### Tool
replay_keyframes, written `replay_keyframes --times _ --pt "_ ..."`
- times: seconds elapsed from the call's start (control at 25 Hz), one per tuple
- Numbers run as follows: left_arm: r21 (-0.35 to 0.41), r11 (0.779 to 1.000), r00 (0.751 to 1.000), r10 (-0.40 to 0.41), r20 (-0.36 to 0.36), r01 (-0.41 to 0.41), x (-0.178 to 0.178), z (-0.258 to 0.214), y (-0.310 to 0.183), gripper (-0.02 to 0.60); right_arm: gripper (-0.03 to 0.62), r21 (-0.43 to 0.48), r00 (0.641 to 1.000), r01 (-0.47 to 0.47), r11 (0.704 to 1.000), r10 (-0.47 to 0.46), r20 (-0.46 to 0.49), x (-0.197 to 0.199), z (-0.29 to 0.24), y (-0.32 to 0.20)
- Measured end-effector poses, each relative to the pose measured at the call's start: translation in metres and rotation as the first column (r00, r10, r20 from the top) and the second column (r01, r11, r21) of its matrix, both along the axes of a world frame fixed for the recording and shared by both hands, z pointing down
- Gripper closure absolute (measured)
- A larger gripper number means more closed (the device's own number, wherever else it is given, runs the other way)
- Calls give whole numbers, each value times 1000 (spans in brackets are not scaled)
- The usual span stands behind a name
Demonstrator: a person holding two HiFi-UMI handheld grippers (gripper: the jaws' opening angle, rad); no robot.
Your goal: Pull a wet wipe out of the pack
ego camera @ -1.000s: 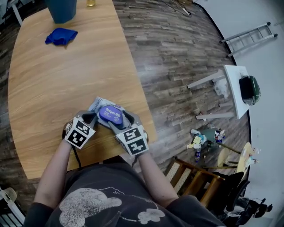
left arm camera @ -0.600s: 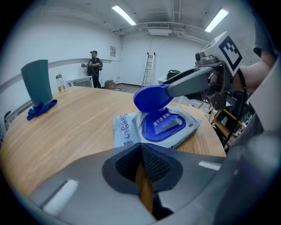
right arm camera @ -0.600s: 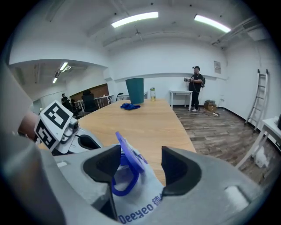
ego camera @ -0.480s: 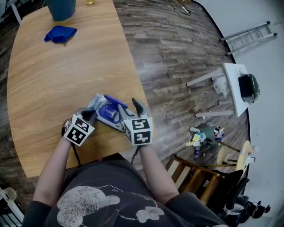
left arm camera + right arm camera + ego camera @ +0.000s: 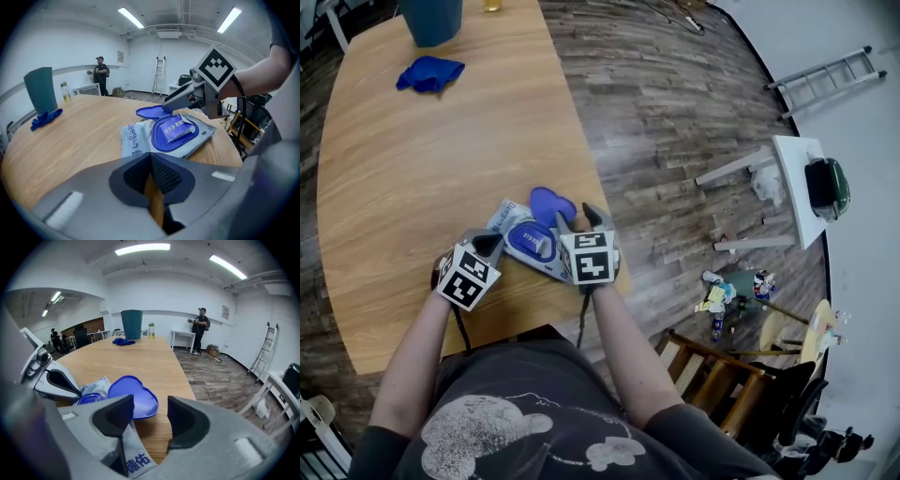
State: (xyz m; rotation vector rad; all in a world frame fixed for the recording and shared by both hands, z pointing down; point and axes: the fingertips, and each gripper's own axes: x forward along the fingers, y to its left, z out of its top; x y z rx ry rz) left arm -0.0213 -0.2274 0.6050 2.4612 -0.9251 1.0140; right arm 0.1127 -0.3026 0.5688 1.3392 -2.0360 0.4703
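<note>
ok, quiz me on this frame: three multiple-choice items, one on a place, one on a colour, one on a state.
1. Where does the cloth lie?
A. on the floor
B. at the table's far end, near the bin
C. on a chair

2. What colour is the lid of the pack?
A. white
B. green
C. blue

3. The lid is:
A. flipped open
B. shut
C. torn off, lying on the floor

Answers:
1 B: the head view shows it beside the bin, far from the pack.
2 C: it is blue in all three views.
3 A: it is swung back off the pack's opening, still attached.
</note>
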Motion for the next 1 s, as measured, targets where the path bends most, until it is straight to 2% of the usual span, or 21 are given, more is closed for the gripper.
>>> replay_keyframes --times 0.12,0.24,0.32,0.4,0.48,0.6,0.76,0.88,1.0 --pt "48 998 999 -28 -21 29 -2 -7 -1 563 387 16 1000 1 1000 -1 9 -1 -3 1" --pt "125 987 988 -88 -125 104 -4 -36 -1 560 387 54 998 -26 998 23 57 1 -20 5" --pt "174 982 987 -45 -156 72 8 -52 7 441 416 88 995 -50 995 42 91 5 -35 12" --pt "216 976 993 37 -113 -12 25 -54 19 355 463 108 991 -70 992 57 119 9 -45 24" --pt "246 966 994 91 -56 -75 41 -50 27 323 500 119 990 -77 990 61 130 10 -49 40" --pt "259 961 994 102 -25 -92 58 -47 28 322 558 120 989 -83 989 67 131 10 -48 61" --pt "267 962 998 58 7 -57 71 -42 19 339 569 94 989 -81 992 68 132 10 -42 81" --pt "275 961 1000 29 13 -31 71 -43 12 397 569 87 989 -76 993 64 134 9 -41 89" --pt "282 959 1000 23 11 -25 69 -46 12 500 569 83 988 -80 993 68 142 12 -42 93"
